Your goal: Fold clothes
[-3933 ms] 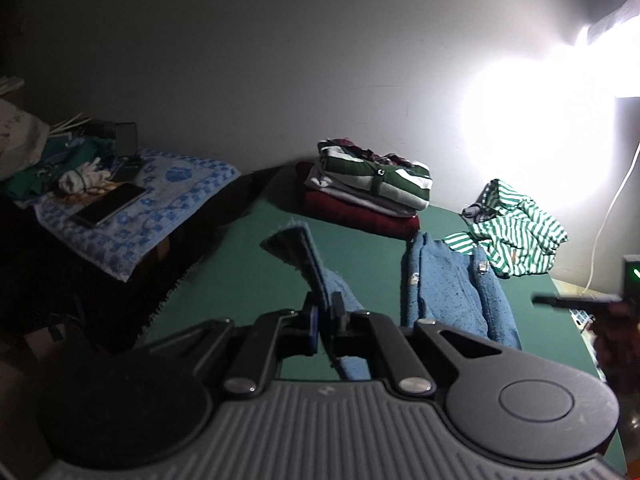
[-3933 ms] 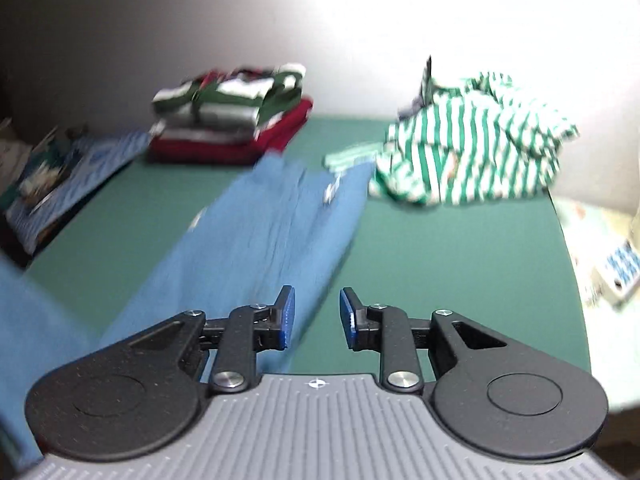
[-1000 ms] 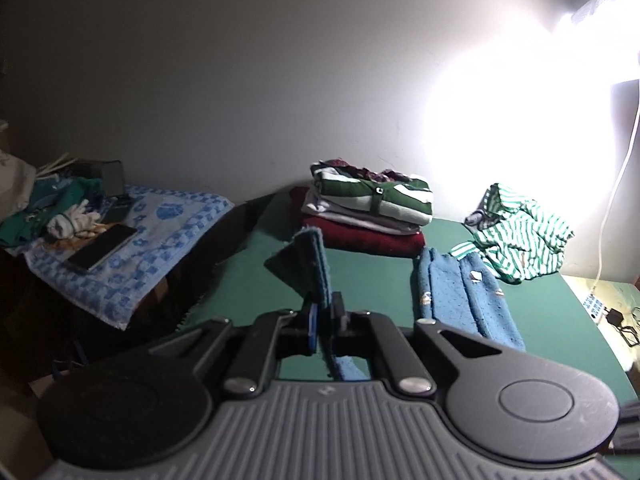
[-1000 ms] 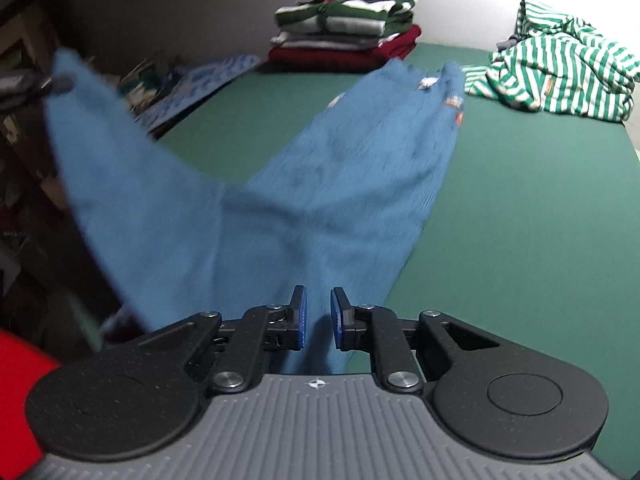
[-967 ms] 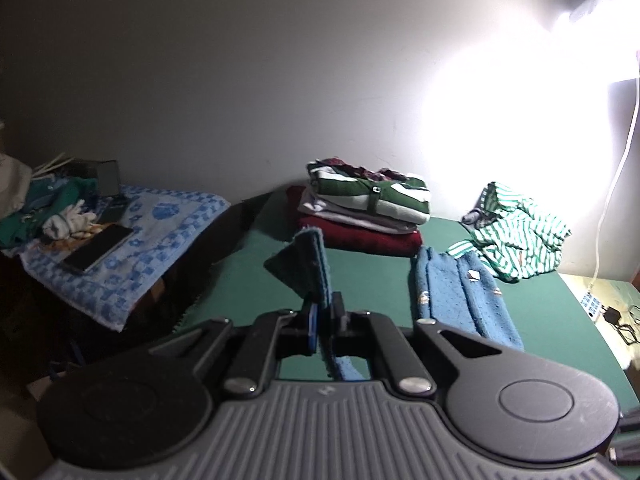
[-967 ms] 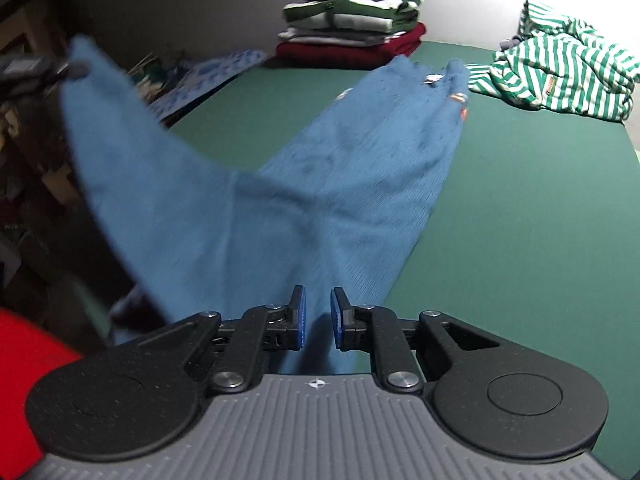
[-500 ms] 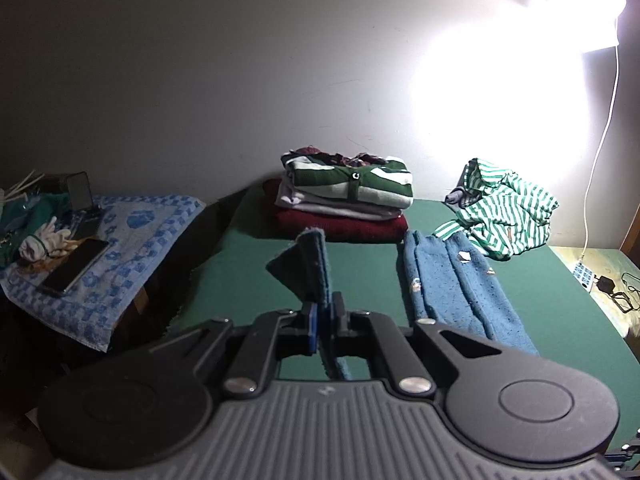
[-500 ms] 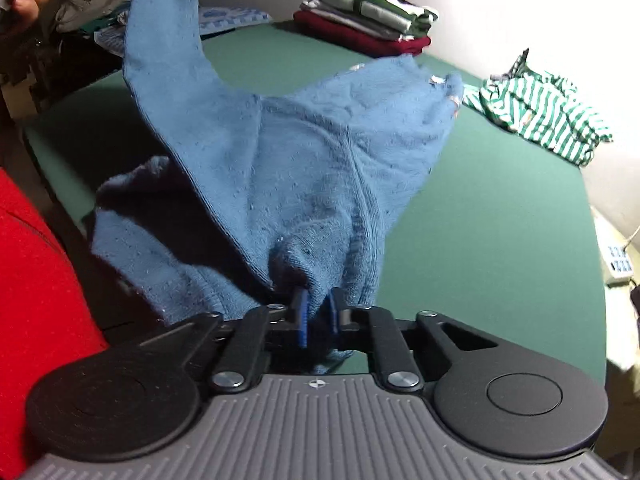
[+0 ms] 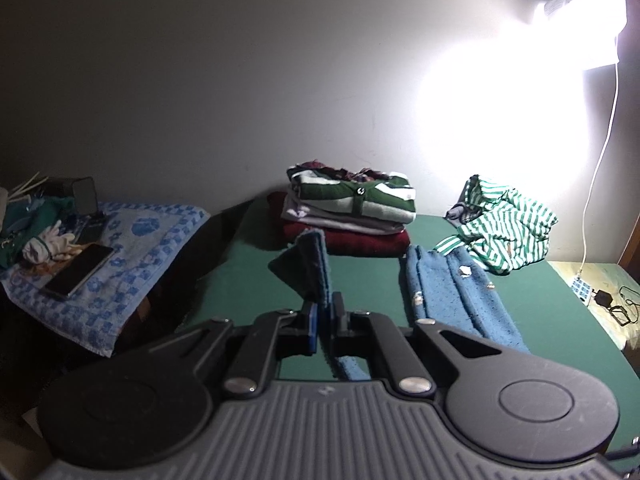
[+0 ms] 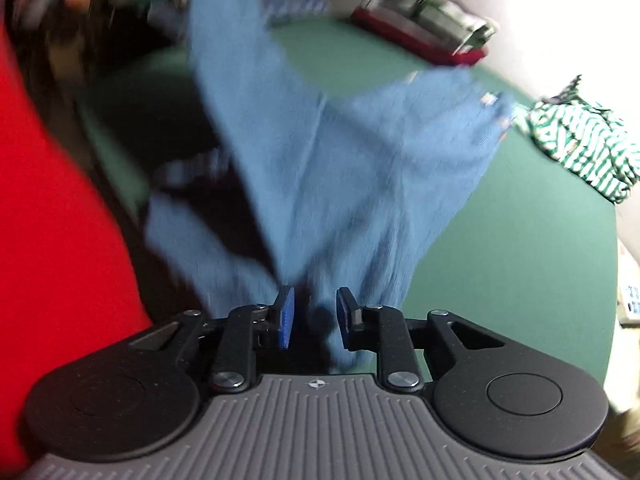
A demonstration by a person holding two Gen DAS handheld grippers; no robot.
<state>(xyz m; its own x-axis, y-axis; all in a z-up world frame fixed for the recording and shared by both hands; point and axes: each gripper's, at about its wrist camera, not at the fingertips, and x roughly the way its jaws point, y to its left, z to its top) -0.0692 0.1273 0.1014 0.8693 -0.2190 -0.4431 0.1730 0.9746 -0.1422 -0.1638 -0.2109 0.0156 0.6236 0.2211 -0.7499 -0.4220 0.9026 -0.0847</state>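
Blue garment (image 9: 456,300) (corner between left fingers (image 9: 339,322))

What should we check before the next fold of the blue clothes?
1. Left tongs pinching the blue garment: ok, shut on an edge.
2. Right tongs gripping it: not ok, they stand open with cloth between.
3. Far end resting on the green table: ok.
4. Folded stack out of the way: ok.
5. Striped shirt apart from the blue garment: cannot tell.
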